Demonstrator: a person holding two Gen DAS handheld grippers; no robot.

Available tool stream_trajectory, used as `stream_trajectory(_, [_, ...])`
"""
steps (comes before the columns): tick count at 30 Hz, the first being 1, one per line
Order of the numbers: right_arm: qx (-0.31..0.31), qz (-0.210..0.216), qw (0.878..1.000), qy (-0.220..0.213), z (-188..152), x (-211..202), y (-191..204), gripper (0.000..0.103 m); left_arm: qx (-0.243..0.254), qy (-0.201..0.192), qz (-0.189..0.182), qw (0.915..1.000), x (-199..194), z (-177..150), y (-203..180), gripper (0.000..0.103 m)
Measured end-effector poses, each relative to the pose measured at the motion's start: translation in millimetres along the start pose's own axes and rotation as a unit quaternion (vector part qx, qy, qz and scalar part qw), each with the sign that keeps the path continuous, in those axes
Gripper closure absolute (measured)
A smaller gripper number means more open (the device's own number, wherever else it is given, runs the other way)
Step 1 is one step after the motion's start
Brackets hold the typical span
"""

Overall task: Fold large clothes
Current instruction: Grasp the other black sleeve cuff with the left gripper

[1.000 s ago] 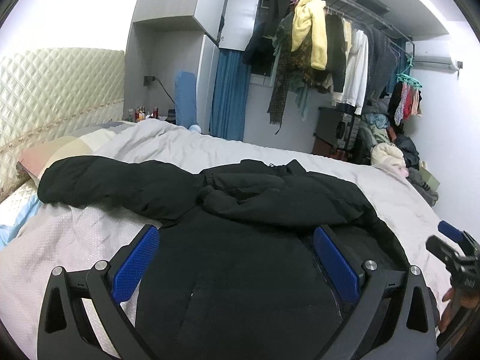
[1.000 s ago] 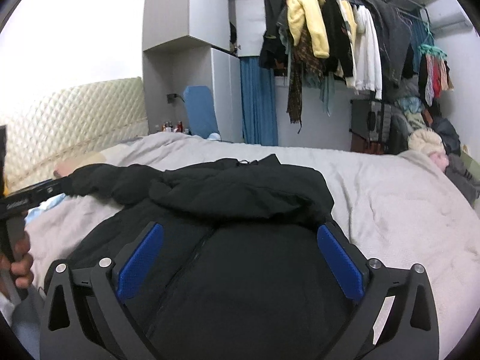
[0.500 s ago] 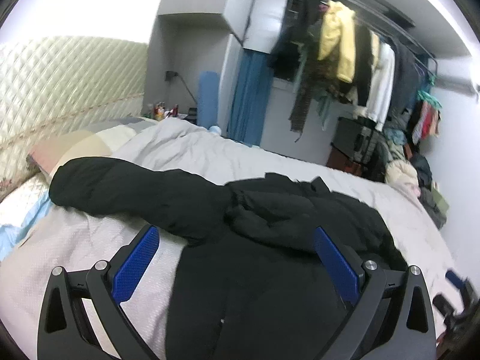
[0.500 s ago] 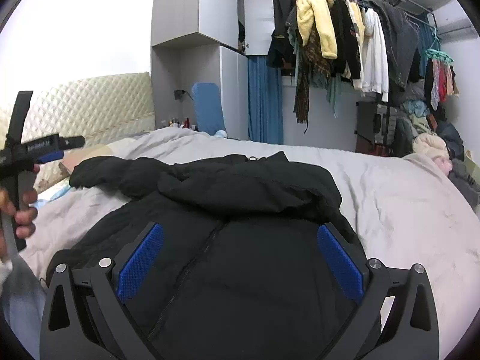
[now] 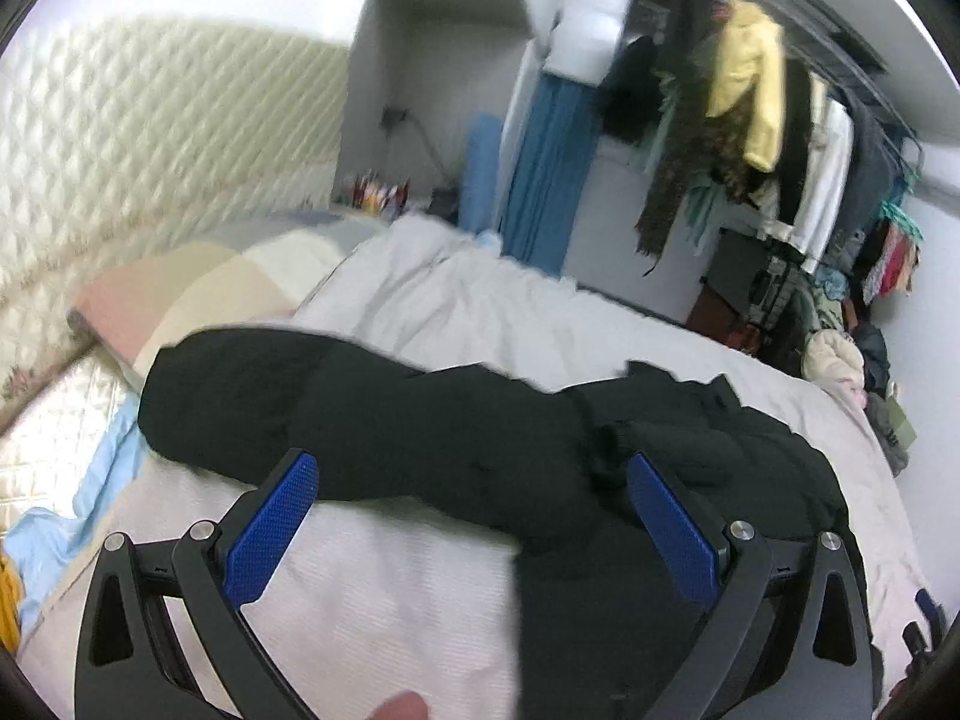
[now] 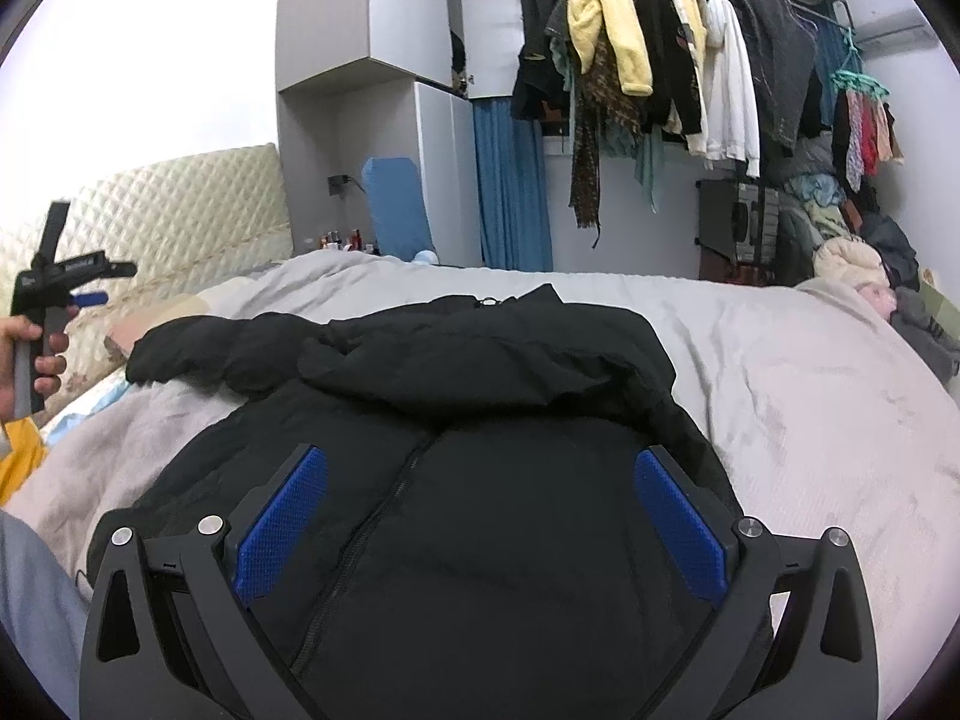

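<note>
A black jacket [image 6: 480,420] lies spread on the bed [image 6: 810,390], mid-frame, one sleeve [image 5: 312,408] stretched left. Both grippers – left gripper [image 5: 474,510], right gripper [image 6: 480,510] – hover above it, fingers spread, holding nothing.

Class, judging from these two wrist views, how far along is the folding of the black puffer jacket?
Done: black puffer jacket lies front up on the pale bedspread. In hand: nothing; left gripper and right gripper are open. Left: the outstretched sleeve and the body folds.
</note>
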State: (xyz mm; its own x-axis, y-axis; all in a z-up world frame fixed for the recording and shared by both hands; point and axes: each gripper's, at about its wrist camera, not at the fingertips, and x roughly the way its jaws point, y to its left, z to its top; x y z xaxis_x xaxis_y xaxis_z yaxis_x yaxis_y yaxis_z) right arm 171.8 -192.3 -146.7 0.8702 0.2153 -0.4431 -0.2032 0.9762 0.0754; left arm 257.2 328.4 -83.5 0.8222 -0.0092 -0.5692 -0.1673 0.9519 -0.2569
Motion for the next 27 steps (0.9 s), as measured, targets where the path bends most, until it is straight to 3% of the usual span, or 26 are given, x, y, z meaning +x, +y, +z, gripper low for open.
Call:
stream_trajectory(4, [0.007,-0.01,1.0,-0.004,-2,8,0,0.0,-0.082,-0.014,0.018,0.9963,22,14,82,0.0])
stream_trajectory(8, [0.01,-0.019,1.0,0.007,-4,25,2,0.0,-0.173,-0.018,0.018,0.9846,51,13,161,0.0])
stream_trajectory(13, [0.012,-0.031,0.999,0.013,-3,41,5,0.0,-0.288,-0.018,-0.011,0.9573,91,-14,241,0.001])
stream_trajectory(19, [0.037,-0.011,0.999,0.01,-2,50,-1,0.0,-0.369,-0.018,-0.031,0.9286,133,-53,287,0.002])
stream_trajectory(21, [0.043,-0.012,0.999,0.017,-4,55,-3,0.0,-0.377,-0.019,-0.024,0.9259,143,-58,297,0.002])
stream_trajectory(23, [0.046,-0.013,0.998,0.027,-8,61,-4,0.0,-0.365,-0.022,-0.005,0.9309,154,-56,304,0.002])
stream_trajectory(27, [0.05,-0.013,0.998,0.046,-11,71,-4,0.0,-0.354,-0.024,0.0,0.9348,174,-41,310,0.006])
